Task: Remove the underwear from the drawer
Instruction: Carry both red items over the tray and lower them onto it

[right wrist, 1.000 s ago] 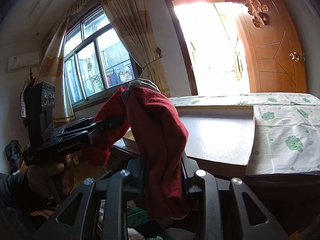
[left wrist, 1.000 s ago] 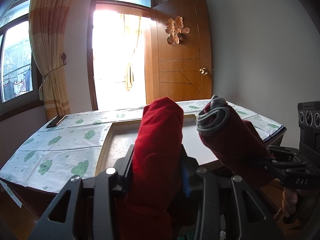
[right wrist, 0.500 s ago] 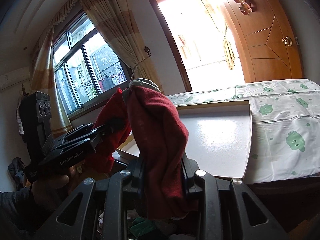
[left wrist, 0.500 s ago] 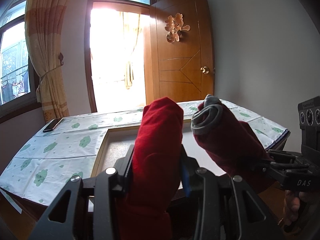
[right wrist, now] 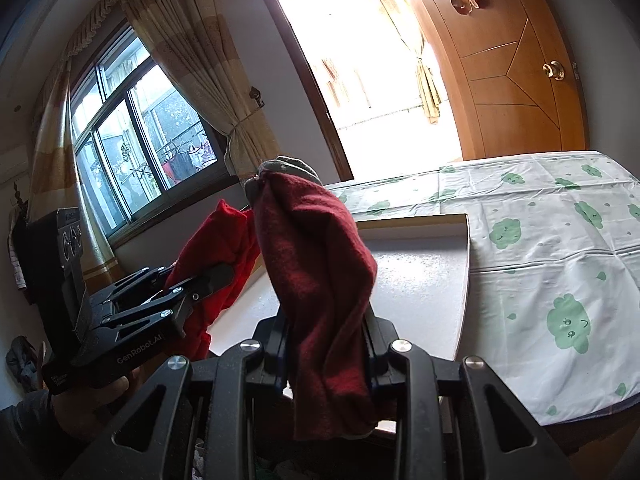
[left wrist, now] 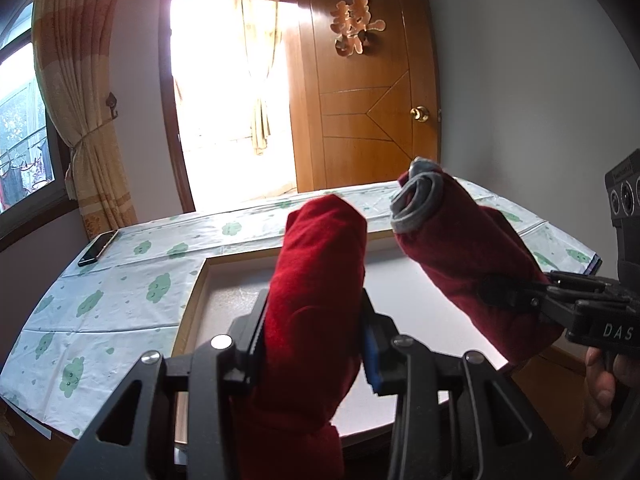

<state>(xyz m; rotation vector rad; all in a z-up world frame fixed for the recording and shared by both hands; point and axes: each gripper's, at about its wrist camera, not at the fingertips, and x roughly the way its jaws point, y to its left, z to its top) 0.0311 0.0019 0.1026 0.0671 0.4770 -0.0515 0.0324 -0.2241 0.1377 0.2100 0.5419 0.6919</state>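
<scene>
Here, the red cloth underwear with a grey waistband (left wrist: 320, 280) is held up in the air in front of the table, stretched between both grippers. In the left wrist view, one bunched part stands upright in the lower centre of the frame, pinched between the jaws of the left gripper (left wrist: 316, 336). A second part, with the grey band curled at its top, rises at centre right, where the right gripper (left wrist: 516, 292) pinches it from the right edge. A hand (left wrist: 604, 384) grips that tool's handle at lower right.

In the right wrist view, the darker red fold (right wrist: 320, 280) fills the centre, clamped between the right gripper's jaws (right wrist: 326, 344); the left gripper (right wrist: 208, 280) enters from the lower left and clamps the brighter red part.

Behind the garment lies a shallow white tray with a pale wooden rim (left wrist: 192, 300), resting on a table covered by a white cloth printed with green cloud shapes (left wrist: 120, 296). A dark flat phone (left wrist: 98, 248) lies at the cloth's left edge in the left wrist view. Beyond stand a brown wooden door with a brass knob (left wrist: 368, 120), a bright open doorway (left wrist: 224, 100), a tied beige curtain (left wrist: 80, 120), and a window (right wrist: 136, 152) at the upper left of the right wrist view.
</scene>
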